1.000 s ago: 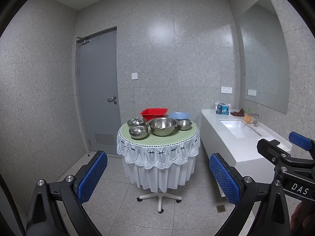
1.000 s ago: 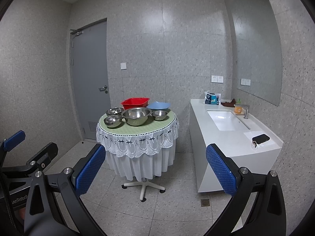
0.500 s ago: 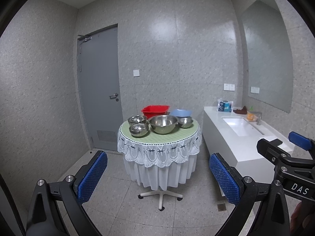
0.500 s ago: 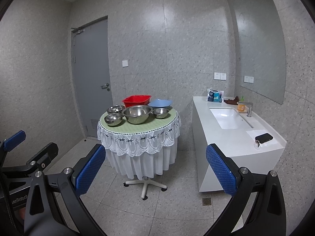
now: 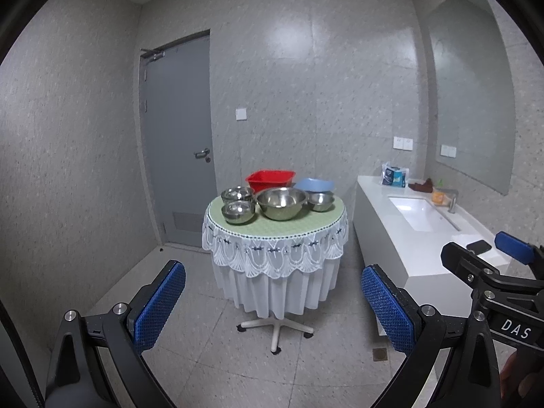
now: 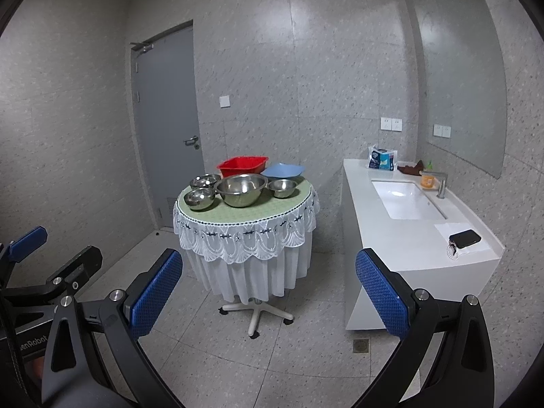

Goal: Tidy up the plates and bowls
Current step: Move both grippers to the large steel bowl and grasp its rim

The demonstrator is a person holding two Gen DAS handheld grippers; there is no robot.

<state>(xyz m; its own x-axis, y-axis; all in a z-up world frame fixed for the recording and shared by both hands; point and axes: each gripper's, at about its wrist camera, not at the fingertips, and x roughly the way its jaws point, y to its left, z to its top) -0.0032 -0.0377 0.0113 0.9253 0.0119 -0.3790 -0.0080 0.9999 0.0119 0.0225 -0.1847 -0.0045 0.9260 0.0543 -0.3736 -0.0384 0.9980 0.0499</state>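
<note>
Steel bowls (image 5: 281, 203) grouped unstacked on table (image 5: 275, 229), red tub (image 5: 270, 180) and blue plate (image 5: 314, 184) behind. Left gripper (image 5: 272, 306) and right gripper (image 6: 265, 292) spread wide, empty, well apart from table, probably readied for first pick.

Both tools' views now tilted higher, table (image 5: 276, 229) lower in frame.

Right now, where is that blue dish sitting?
In both wrist views the blue dish sits at the far right of the round table, beside the red basin and just behind the small steel bowl.
</note>
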